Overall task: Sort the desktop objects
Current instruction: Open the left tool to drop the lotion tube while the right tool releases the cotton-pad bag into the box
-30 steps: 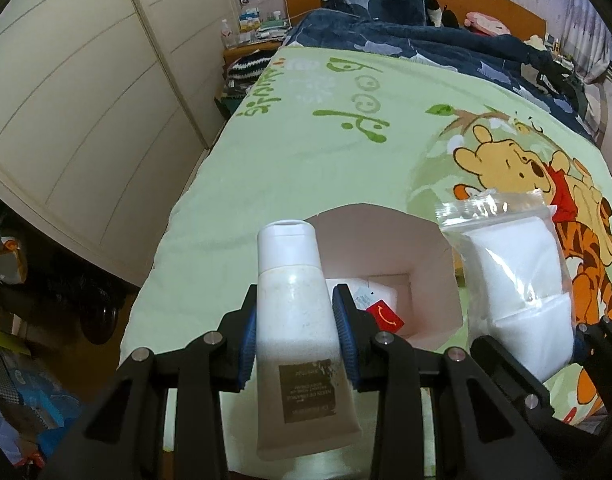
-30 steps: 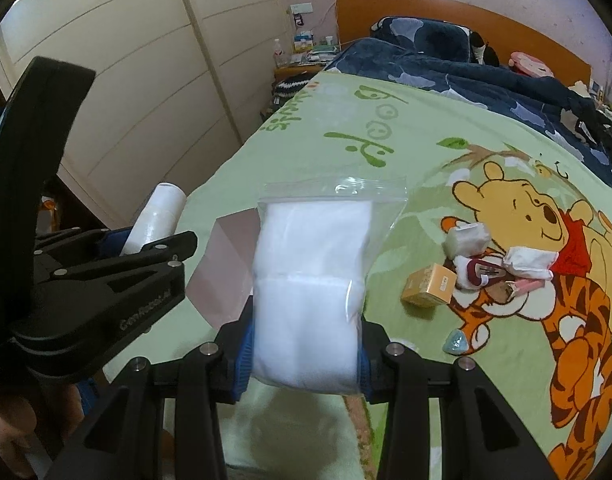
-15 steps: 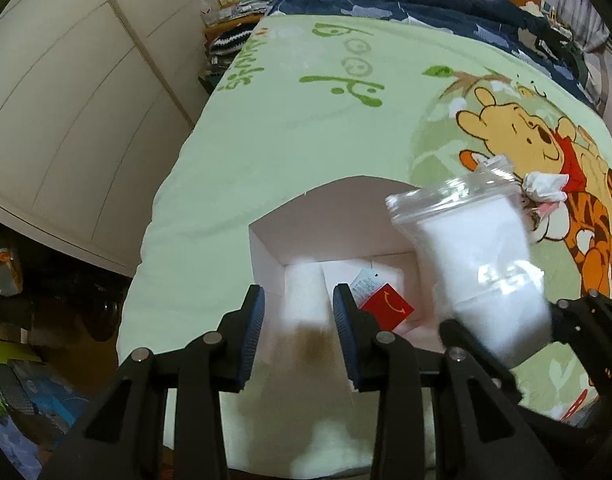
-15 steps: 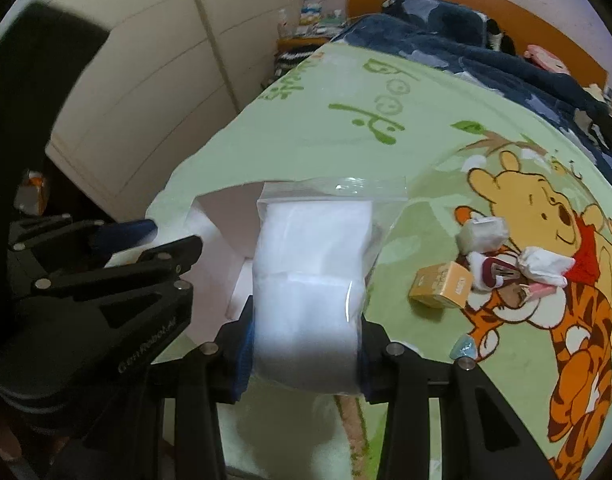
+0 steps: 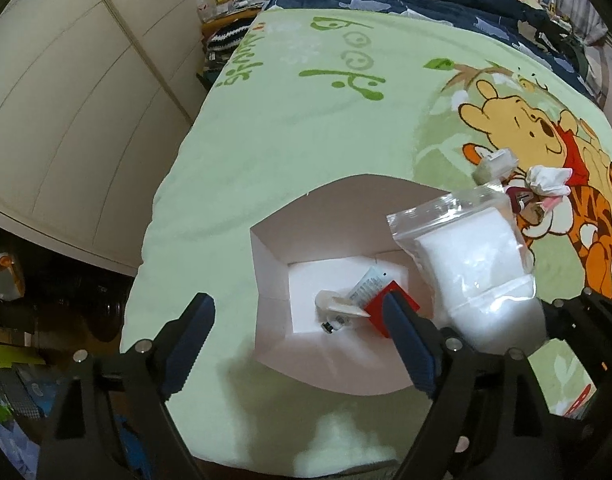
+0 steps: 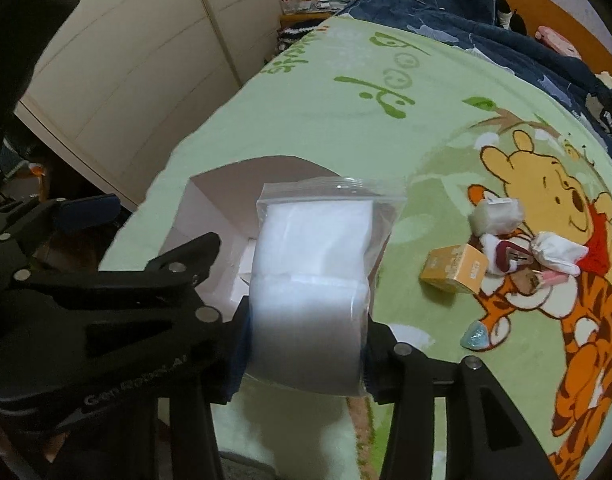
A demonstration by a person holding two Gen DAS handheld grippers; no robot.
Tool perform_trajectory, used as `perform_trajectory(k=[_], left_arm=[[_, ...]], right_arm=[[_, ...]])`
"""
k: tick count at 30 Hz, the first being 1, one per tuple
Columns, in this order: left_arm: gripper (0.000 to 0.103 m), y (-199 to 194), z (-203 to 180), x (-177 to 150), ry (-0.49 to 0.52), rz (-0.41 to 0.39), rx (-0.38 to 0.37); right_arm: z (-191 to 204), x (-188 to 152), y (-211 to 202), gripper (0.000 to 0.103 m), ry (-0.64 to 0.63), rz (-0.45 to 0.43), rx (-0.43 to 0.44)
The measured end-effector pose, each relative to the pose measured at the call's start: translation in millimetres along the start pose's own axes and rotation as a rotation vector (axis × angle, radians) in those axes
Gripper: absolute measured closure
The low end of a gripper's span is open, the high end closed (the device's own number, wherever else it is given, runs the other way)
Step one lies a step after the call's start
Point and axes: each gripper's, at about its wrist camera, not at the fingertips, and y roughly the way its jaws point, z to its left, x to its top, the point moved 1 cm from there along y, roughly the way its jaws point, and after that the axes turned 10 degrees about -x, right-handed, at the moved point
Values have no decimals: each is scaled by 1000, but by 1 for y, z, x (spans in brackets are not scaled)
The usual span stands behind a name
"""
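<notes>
A white paper box (image 5: 273,264) stands open on the green blanket; it also shows in the right wrist view (image 6: 221,196). Inside lie a white tube (image 5: 338,308), a small printed tube (image 5: 368,284) and a red card (image 5: 380,314). My left gripper (image 5: 301,344) is open and empty above the box. My right gripper (image 6: 306,344) is shut on a clear zip bag of white pads (image 6: 314,264), held just right of the box; the bag also shows in the left wrist view (image 5: 474,272).
On the blanket to the right lie an orange box (image 6: 454,272), a white wrapped block (image 6: 496,216), a white pouch (image 6: 558,256), a dark red item (image 6: 510,256) and a blue-green wrapper (image 6: 476,338). The bed edge and wardrobe doors are at left.
My left gripper has opened and the white tube has dropped into the box. Both grippers have moved over the box, the right still holding the bag.
</notes>
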Motion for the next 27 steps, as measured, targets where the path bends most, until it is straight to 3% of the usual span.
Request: perform_trajectory(k=[3, 9, 11, 12, 13, 16, 23, 27], left_arm=[[16, -3, 1, 0, -2, -7, 3], [15, -13, 11, -1, -40, -33, -6], [15, -16, 16, -2, -58, -37, -11], [15, -17, 19, -2, -69, -37, -13], [15, -18, 22, -3, -80, -39, -14], [15, -21, 31, -4, -108, -47, -18], [15, -35, 37, -9, -139, -67, -46], [15, -53, 24, -15, -112, -115, -51]], right_arm=[[7, 1, -3, 56, -50, -14, -64], [8, 1, 1, 56, -51, 10, -3], [5, 1, 1, 34, -21, 1, 46], [3, 1, 0, 5, -5, -4, 71], [1, 1, 0, 0, 10, -9, 96], [-3, 1, -2, 0, 50, -21, 154], [-8, -1, -26, 0, 65, -113, 102], [-30, -18, -48, 0, 156, -206, 119]])
